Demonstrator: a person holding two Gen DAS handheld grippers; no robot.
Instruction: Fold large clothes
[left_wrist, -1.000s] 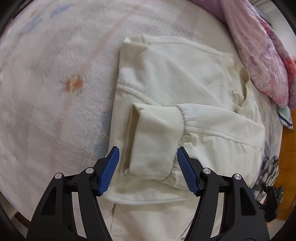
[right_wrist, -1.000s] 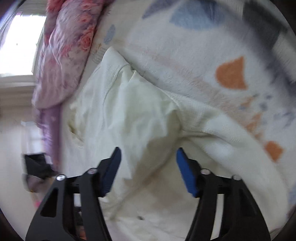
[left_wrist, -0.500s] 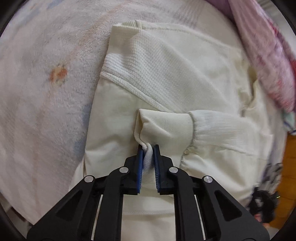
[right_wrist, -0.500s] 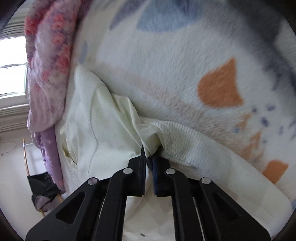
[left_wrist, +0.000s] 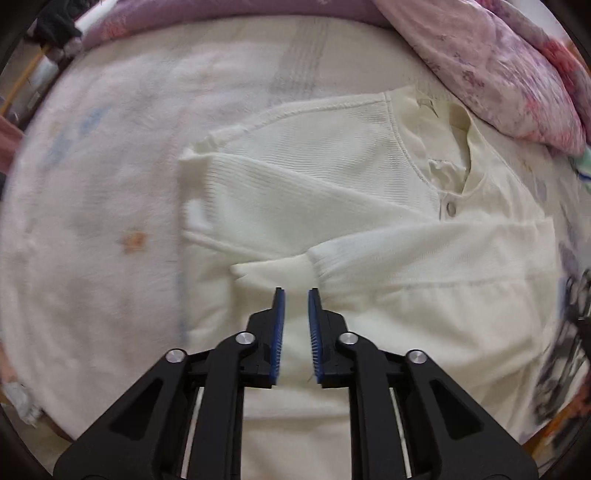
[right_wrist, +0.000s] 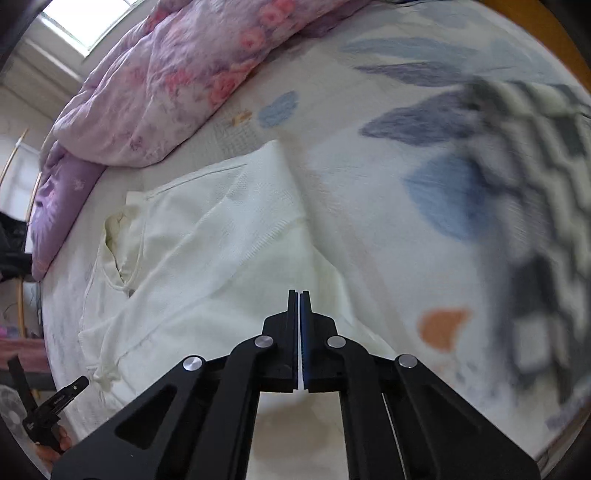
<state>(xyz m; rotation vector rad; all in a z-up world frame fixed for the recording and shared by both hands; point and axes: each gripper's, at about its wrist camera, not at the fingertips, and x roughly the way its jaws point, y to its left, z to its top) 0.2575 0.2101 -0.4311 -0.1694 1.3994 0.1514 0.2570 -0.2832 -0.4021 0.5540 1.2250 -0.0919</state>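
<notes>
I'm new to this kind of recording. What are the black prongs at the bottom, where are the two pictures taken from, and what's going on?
There is no robot. A person holds a two-fingered tool in each hand, and a camera on each tool looks along its fingers. One picture is from the left tool, the other from the right tool. A cream shirt, with a sleeve folded across it, lies on a patterned blanket beside a pink quilt. Both tools have just been closing. The left one pinches shirt cloth between its blue pads. The right one is shut, seemingly on a thin fold of the shirt.
</notes>
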